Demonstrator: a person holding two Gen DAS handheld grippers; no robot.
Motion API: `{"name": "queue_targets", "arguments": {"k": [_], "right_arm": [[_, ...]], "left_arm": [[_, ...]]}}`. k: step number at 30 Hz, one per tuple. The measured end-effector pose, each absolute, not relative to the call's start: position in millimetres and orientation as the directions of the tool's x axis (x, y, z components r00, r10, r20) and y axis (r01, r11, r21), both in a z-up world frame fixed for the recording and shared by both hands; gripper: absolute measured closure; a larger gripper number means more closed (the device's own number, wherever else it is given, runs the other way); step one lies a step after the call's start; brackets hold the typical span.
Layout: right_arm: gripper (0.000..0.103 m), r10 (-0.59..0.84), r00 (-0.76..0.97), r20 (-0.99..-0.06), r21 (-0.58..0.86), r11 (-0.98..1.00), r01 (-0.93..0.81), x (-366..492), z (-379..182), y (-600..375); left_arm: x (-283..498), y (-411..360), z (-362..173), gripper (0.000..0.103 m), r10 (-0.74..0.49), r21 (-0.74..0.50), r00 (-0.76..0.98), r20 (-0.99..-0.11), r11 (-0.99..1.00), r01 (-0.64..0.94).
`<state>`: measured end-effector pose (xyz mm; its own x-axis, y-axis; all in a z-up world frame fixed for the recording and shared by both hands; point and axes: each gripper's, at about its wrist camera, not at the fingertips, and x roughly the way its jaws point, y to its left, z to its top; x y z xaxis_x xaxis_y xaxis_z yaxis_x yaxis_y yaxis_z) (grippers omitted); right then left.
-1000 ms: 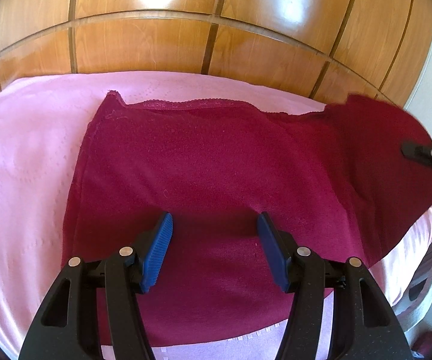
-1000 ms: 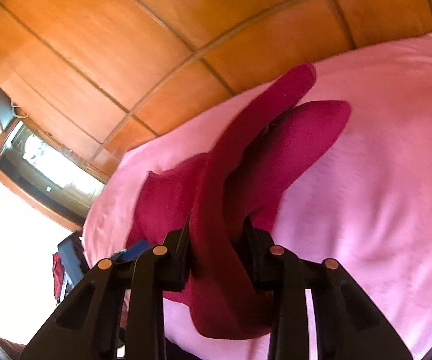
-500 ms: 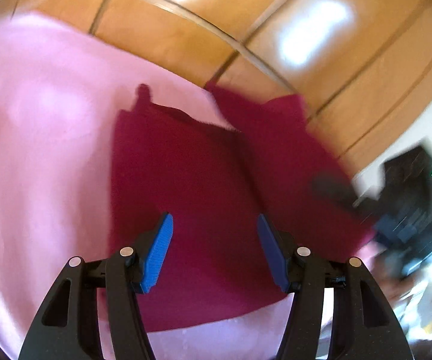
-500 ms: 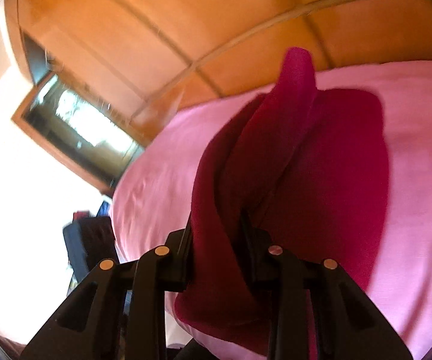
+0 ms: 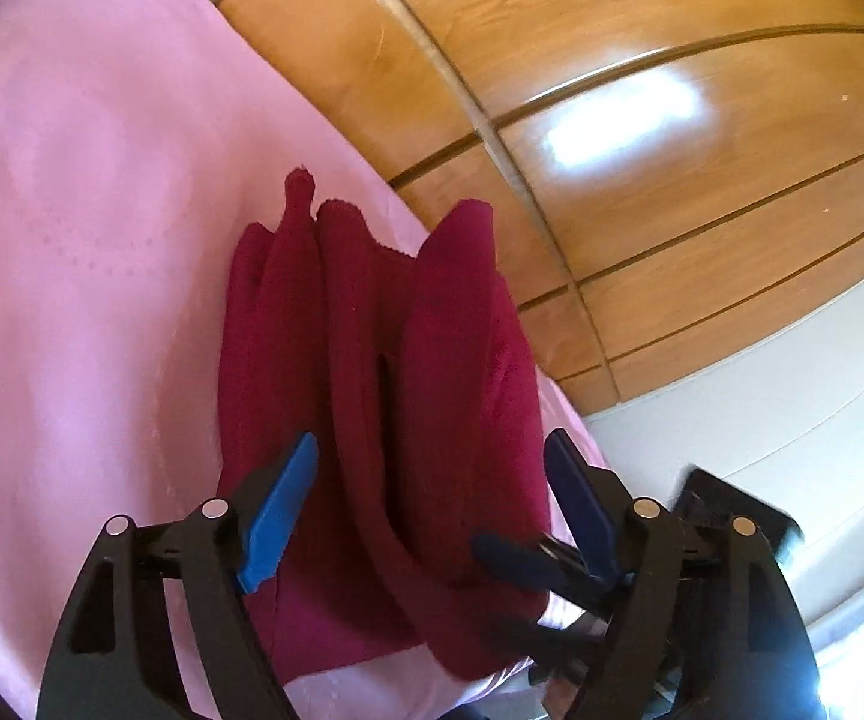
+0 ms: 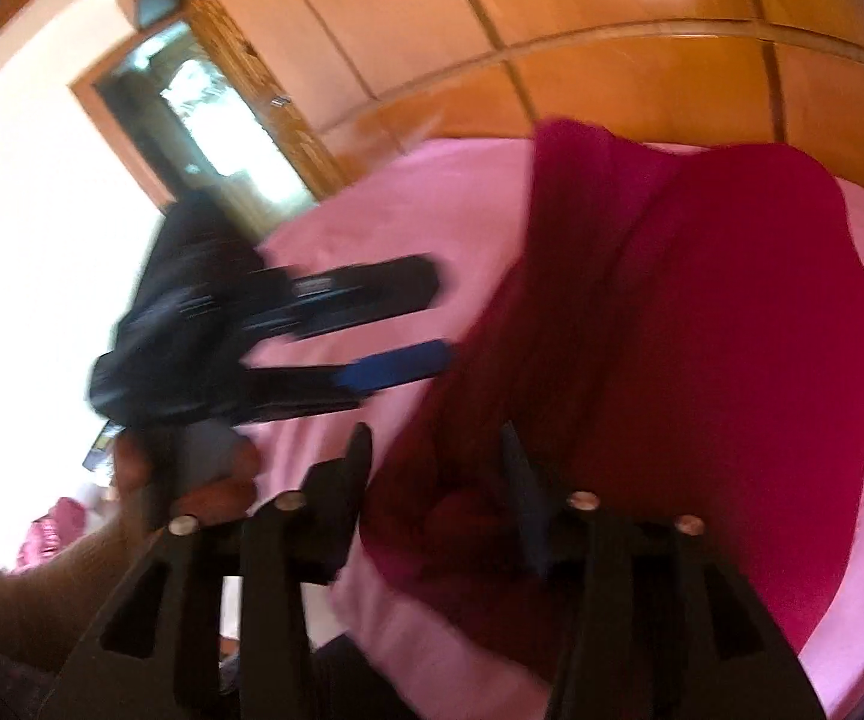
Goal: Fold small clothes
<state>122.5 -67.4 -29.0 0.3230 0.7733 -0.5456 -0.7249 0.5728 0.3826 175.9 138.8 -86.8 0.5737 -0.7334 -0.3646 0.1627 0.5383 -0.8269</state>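
A dark red garment (image 5: 384, 396) lies bunched in long folds on the pink bedsheet (image 5: 84, 252); it also shows in the right wrist view (image 6: 702, 324). My left gripper (image 5: 432, 468) is open, its blue pads either side of the cloth's near end, holding nothing. It shows blurred in the right wrist view (image 6: 432, 318), left of the cloth. My right gripper (image 6: 438, 450) is open, jaws apart with the cloth's near edge between them. Its fingers (image 5: 522, 558) show in the left wrist view beside the cloth's lower right edge.
A wooden panelled headboard (image 5: 642, 120) runs behind the bed. The bed's edge drops off at the right of the left wrist view (image 5: 576, 600). A window (image 6: 192, 96) and a white wall lie to the left in the right wrist view. A hand (image 6: 192, 480) holds the left gripper.
My right gripper has opened and let go of the cloth, which now lies folded over. Both cameras have swung; the left gripper has moved close to the right one.
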Motion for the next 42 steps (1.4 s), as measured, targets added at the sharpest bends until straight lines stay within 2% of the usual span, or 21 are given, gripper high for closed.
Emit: {"name": "queue_targets", "arguments": {"k": [2,8,13,14,15,16,17,20,24,28,29,30,32,35,40,42], "right_arm": [[0.046,0.791,0.31,-0.527,0.398,0.552,-0.733,114,-28,-81],[0.045,0.747,0.406,-0.526,0.382,0.634,-0.673,97,-32,-138],[0.045,0.69,0.478,-0.544,0.362,0.707,-0.608,90,-44,-170],[0.045,0.687,0.482,-0.544,0.356,0.709,-0.609,86,-47,-175],[0.044,0.686,0.484,-0.544,0.35,0.709,-0.612,87,-46,-168],[0.044,0.68,0.488,-0.546,0.332,0.711,-0.619,86,-46,-162],[0.044,0.674,0.493,-0.551,0.316,0.715,-0.624,86,-47,-151],[0.044,0.674,0.485,-0.558,0.295,0.707,-0.642,85,-46,-138],[0.044,0.711,0.437,-0.55,0.305,0.659,-0.687,77,-45,-120],[0.043,0.696,0.388,-0.604,0.311,0.654,-0.689,82,-68,-88],[0.043,0.685,0.389,-0.617,0.304,0.662,-0.685,84,-73,-82],[0.042,0.671,0.399,-0.625,0.285,0.672,-0.684,84,-76,-77],[0.041,0.662,0.399,-0.634,0.261,0.669,-0.696,83,-74,-73],[0.042,0.696,0.342,-0.632,0.303,0.628,-0.717,86,-63,-83],[0.042,0.743,0.392,-0.542,0.401,0.639,-0.656,121,-24,-118],[0.035,0.7,0.47,-0.537,0.378,0.698,-0.608,143,-12,-120]], "left_arm": [[186,134,-87,0.021,-0.742,-0.826,0.548,-0.386,0.543,0.154],[204,126,-80,0.021,-0.741,-0.811,0.515,-0.431,0.568,0.138],[215,101,-70,0.021,-0.673,-0.722,0.502,-0.544,0.68,0.128],[216,96,-69,0.031,-0.654,-0.698,0.499,-0.568,0.704,0.128],[215,92,-68,0.052,-0.624,-0.658,0.499,-0.601,0.741,0.134],[215,84,-66,0.066,-0.572,-0.588,0.5,-0.65,0.795,0.145],[205,84,-67,0.078,-0.553,-0.561,0.508,-0.661,0.813,0.156],[191,91,-53,0.083,-0.527,-0.526,0.565,-0.635,0.831,0.183],[164,115,-41,0.083,-0.51,-0.511,0.615,-0.602,0.837,0.195],[167,124,-68,0.081,-0.408,-0.431,0.596,-0.692,0.895,0.112],[170,127,-80,0.076,-0.39,-0.431,0.589,-0.708,0.899,0.077],[170,129,-83,0.064,-0.369,-0.423,0.599,-0.71,0.904,0.054],[167,131,-84,0.052,-0.319,-0.395,0.625,-0.712,0.919,0.019],[156,137,-78,0.052,-0.299,-0.379,0.648,-0.701,0.925,0.017],[151,130,-74,0.052,-0.246,-0.307,0.671,-0.699,0.951,0.028],[149,127,-74,0.052,-0.224,-0.279,0.68,-0.698,0.96,0.029]]}}
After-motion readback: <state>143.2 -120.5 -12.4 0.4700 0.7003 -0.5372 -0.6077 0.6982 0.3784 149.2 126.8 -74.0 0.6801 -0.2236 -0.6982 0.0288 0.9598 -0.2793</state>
